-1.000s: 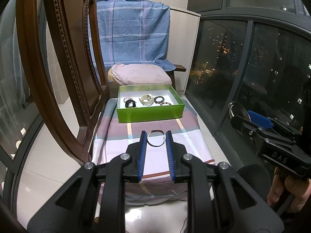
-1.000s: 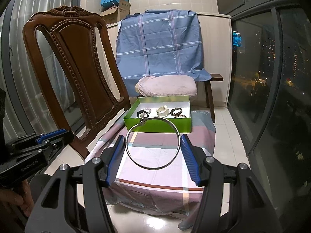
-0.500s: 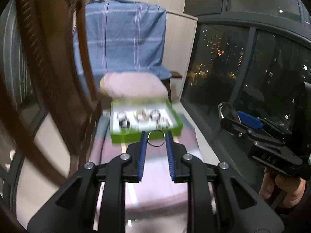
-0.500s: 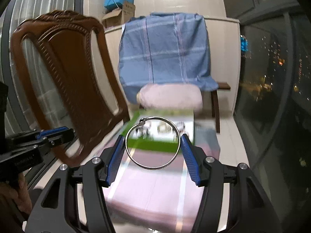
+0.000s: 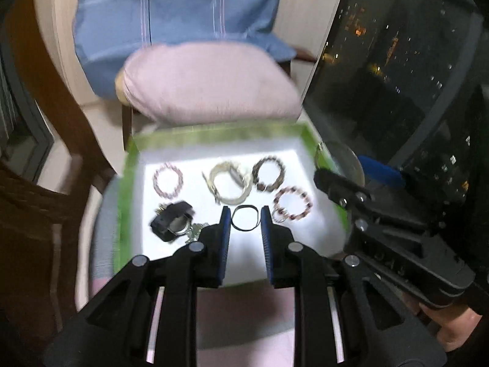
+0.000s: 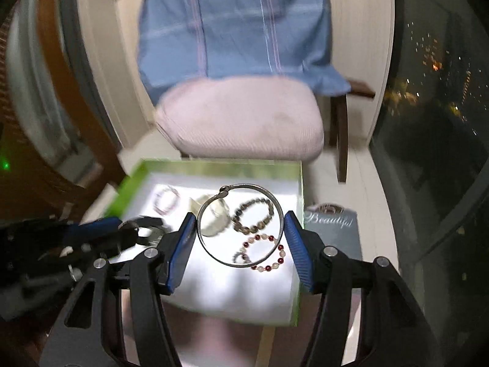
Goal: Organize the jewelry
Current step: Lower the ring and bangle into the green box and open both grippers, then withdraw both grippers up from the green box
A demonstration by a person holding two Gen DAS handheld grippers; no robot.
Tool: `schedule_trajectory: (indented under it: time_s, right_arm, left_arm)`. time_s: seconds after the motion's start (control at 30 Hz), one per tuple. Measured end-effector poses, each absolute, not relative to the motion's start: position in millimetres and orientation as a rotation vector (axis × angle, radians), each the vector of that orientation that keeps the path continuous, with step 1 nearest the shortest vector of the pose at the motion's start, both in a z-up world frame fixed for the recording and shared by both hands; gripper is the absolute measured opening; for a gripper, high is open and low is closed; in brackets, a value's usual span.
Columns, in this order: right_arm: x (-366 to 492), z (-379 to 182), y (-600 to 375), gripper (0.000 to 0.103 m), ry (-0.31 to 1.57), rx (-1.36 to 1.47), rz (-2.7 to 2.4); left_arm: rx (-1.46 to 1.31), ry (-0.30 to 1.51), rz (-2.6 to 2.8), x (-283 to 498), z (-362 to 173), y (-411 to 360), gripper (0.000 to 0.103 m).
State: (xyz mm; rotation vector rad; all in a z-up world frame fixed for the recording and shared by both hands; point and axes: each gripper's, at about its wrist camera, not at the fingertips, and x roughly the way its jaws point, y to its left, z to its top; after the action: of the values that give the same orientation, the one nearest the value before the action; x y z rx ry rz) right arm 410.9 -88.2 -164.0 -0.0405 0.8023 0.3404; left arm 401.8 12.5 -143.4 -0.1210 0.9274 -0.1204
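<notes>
A green box [image 5: 128, 165] with a white floor holds several bracelets: a pink bead one [image 5: 168, 180], a white strap [image 5: 229, 185], a dark bead one [image 5: 270, 174], a red-and-white bead one [image 5: 292, 203] and a black watch [image 5: 172, 221]. My left gripper [image 5: 243, 218] hangs over the box's near half, shut on a small dark ring [image 5: 243, 230]. My right gripper [image 6: 240, 217] hovers over the box's right half, its pads pressing a large silver bangle [image 6: 253, 186] held flat between them. Through the bangle show the dark bead bracelet [image 6: 253, 215] and the red-and-white one [image 6: 266, 253].
Behind the box stands a chair with a pink cushion [image 5: 211, 82] and a blue checked cloth [image 5: 177, 6]. A dark wooden chair back [image 5: 36, 91] rises at the left, dark window glass [image 5: 412, 61] at the right. A grey "Beautiful" bag [image 6: 331, 223] lies right of the box.
Both grippers have swept forward and down from over the striped cloth to above the green box, each still holding its ring. The view is blurred by the motion.
</notes>
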Motion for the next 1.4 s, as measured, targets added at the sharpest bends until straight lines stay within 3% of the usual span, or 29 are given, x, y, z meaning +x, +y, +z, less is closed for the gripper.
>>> schedule_trajectory:
  time_s: [0.17, 0.23, 0.27, 0.3, 0.37, 0.4, 0.43, 0.57, 0.7, 1.03, 1.4]
  right_arm:
    - [433, -181, -83, 0.059, 0.824, -0.049, 0.325]
    - [431, -173, -86, 0.069, 0.802, -0.061, 0.313]
    - [424, -162, -90, 0.071, 0.77, -0.053, 0.312]
    - [412, -146, -97, 0.073, 0.724, -0.035, 0.311]
    - [386, -113, -109, 0.081, 0.623, -0.003, 0.322]
    - [376, -100, -113, 0.093, 0.586, 0.001, 0.317]
    - [359, -81, -118, 0.098, 0.539, 0.004, 0.309]
    - [273, -17, -136, 0.1, 0.387, 0.002, 0.322]
    - [206, 1, -139, 0.1, 0.395, -0.038, 0.272]
    - [113, -50, -130, 0.1, 0.656, -0.028, 0.261]
    - [65, -38, -140, 0.1, 0.629, -0.002, 0.233]
  left_arm:
    - [-0.142, 0.977, -0.128, 425, -177, 9, 0.021]
    - [-0.118, 0.965, -0.12, 424, -176, 8, 0.038]
    - [-0.113, 0.951, -0.117, 421, -171, 10, 0.062]
    - [-0.109, 0.924, -0.112, 413, -160, 12, 0.077]
    - [-0.097, 0.835, -0.115, 386, -129, 17, 0.088]
    - [-0.089, 0.784, -0.122, 368, -111, 21, 0.098]
    - [-0.077, 0.752, -0.114, 350, -93, 24, 0.099]
    - [-0.056, 0.619, -0.085, 271, -30, 35, 0.099]
    - [-0.129, 0.474, -0.044, 183, 8, 46, 0.099]
    - [-0.144, 0.533, 0.023, 80, -21, 25, 0.099]
    - [-0.18, 0.628, 0.033, 58, -23, 15, 0.099]
